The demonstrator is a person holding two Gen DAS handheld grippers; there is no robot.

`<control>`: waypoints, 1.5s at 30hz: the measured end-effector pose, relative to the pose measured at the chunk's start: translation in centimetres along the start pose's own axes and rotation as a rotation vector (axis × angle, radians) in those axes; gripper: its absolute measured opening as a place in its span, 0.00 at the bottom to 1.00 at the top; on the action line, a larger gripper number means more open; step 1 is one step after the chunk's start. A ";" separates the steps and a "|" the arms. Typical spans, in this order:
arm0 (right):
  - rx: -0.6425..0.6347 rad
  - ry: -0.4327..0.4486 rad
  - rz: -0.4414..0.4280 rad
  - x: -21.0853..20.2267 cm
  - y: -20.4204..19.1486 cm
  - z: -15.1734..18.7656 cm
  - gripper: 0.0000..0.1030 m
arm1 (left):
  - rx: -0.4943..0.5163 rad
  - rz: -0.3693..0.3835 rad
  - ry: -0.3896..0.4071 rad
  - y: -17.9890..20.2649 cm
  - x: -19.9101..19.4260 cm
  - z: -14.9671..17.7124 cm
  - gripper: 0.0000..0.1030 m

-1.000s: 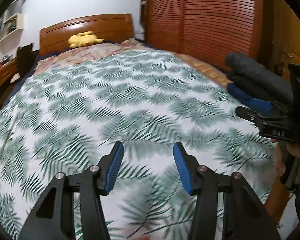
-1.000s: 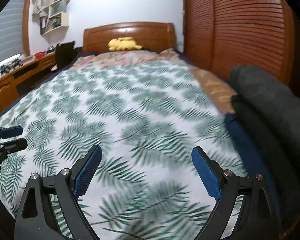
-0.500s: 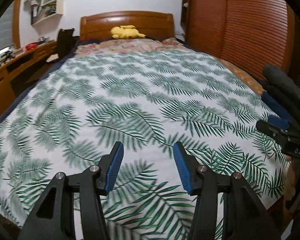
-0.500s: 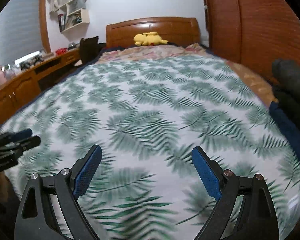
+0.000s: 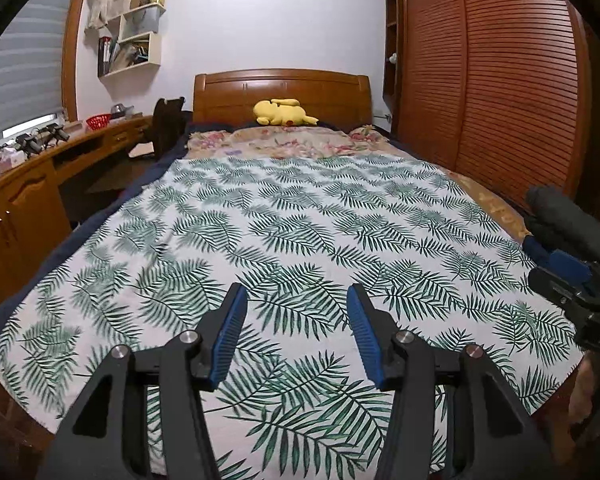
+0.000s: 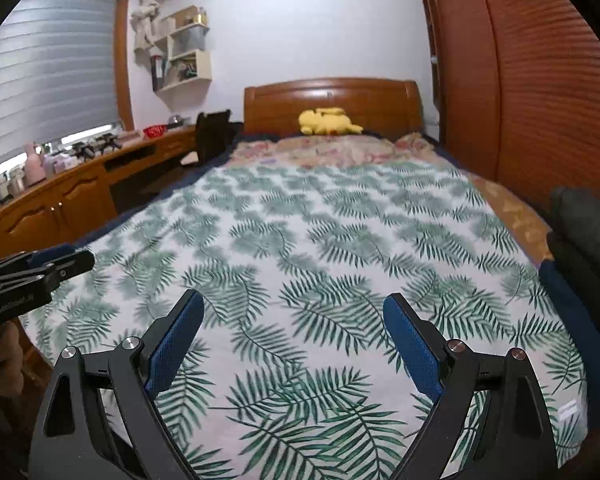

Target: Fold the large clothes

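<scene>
A large white cloth with a green fern print (image 5: 300, 220) lies spread flat over the bed; it also shows in the right wrist view (image 6: 320, 240). My left gripper (image 5: 296, 300) is open and empty, held above the cloth's near end. My right gripper (image 6: 292, 308) is open wide and empty, also above the near end. The right gripper shows at the right edge of the left wrist view (image 5: 568, 280). The left gripper shows at the left edge of the right wrist view (image 6: 48, 264).
Dark grey and blue folded clothes (image 5: 572, 224) are stacked at the bed's right edge (image 6: 580, 232). A yellow plush toy (image 5: 284, 112) lies by the wooden headboard (image 5: 280, 88). A wooden desk (image 5: 32, 184) runs along the left; a slatted wardrobe (image 5: 500, 80) stands on the right.
Both grippers have pulled back and risen from close over the cloth, so the whole bed and room now show. Both stay open and empty.
</scene>
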State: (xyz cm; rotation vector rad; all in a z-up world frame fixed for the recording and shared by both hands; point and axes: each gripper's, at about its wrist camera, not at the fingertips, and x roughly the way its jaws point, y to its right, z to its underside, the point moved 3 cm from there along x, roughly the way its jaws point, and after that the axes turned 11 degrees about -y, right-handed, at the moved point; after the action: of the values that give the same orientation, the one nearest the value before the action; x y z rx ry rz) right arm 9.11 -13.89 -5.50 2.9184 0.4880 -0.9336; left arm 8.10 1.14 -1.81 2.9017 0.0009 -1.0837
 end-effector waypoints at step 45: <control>0.003 0.037 0.012 -2.1 -0.6 -0.3 0.90 | -0.002 0.002 0.047 1.6 -3.2 0.0 0.50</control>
State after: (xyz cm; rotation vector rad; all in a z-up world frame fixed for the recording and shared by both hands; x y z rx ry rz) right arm 7.44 -13.87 -4.00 2.9427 0.4707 -0.8810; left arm 5.73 -0.40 0.34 2.9242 -0.0002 -1.0142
